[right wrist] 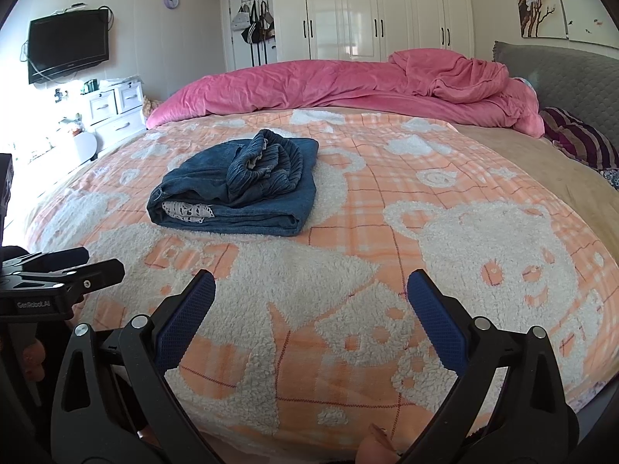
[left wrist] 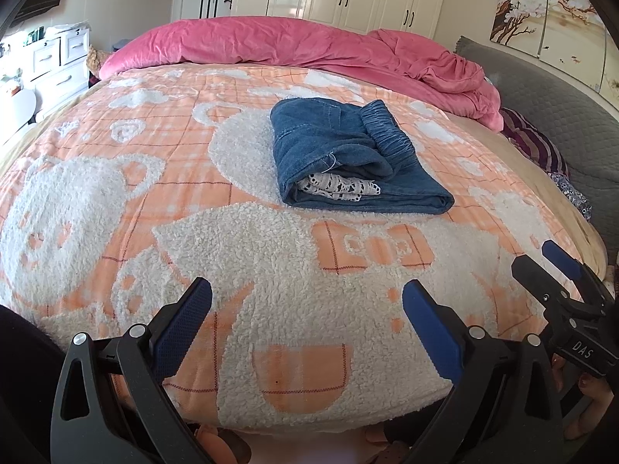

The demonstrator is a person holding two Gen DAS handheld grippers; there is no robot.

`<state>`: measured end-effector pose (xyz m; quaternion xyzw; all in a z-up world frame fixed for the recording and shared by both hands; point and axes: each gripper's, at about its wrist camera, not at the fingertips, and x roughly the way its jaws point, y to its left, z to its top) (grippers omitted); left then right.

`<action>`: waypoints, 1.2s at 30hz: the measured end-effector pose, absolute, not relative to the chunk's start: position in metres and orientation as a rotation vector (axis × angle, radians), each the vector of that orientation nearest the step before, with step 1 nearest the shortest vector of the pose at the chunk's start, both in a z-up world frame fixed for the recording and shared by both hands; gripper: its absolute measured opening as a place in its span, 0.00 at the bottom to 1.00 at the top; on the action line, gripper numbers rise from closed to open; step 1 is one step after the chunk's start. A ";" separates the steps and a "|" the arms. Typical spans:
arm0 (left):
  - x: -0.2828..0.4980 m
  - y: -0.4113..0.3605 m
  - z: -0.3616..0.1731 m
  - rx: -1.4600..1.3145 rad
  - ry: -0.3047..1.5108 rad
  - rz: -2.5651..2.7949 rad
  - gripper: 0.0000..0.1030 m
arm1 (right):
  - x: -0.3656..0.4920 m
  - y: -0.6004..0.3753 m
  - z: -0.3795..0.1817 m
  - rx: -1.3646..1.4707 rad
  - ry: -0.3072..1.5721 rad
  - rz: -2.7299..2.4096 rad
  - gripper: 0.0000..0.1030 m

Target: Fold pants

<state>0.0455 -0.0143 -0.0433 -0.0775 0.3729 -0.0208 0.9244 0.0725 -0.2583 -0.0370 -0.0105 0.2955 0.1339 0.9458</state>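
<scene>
- The bed (left wrist: 116, 201) fills most of both views, covered by an orange-and-white fleece blanket (right wrist: 445, 232) patterned with bears.
- A white wardrobe (right wrist: 379, 11) with dark handles stands against the far wall.
- A pink duvet (left wrist: 271, 42) lies bunched along the far edge of the bed, with a grey headboard (right wrist: 572, 73) at the far right.
- A wall-mounted television (right wrist: 67, 44) hangs at the far left, above white drawers (right wrist: 116, 108).
- The pants (left wrist: 348, 158), blue denim, lie folded into a compact bundle on the blanket, in the middle of the bed, well beyond both tools. The gathered elastic waistband (right wrist: 267, 170) rests on top, and a bit of white lace (left wrist: 340, 187) peeks from the near fold.
- The left gripper (left wrist: 307, 301) hangs over the near edge of the bed, jaws spread wide, holding nothing.
- The right gripper (right wrist: 311, 294) sits just to its right, likewise spread apart and empty, touching no cloth.
</scene>
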 end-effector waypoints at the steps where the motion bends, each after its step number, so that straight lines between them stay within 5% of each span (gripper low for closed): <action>1: 0.046 -0.014 -0.043 -0.159 0.766 -0.043 0.96 | 0.072 -0.259 -0.037 -0.021 0.603 0.271 0.91; 26: 0.047 -0.016 -0.044 -0.146 0.772 -0.011 0.96 | 0.074 -0.261 -0.038 -0.018 0.617 0.248 0.91; 36: 0.036 0.001 -0.007 -0.228 0.636 -0.045 0.96 | 0.089 -0.274 -0.042 0.043 0.672 0.222 0.91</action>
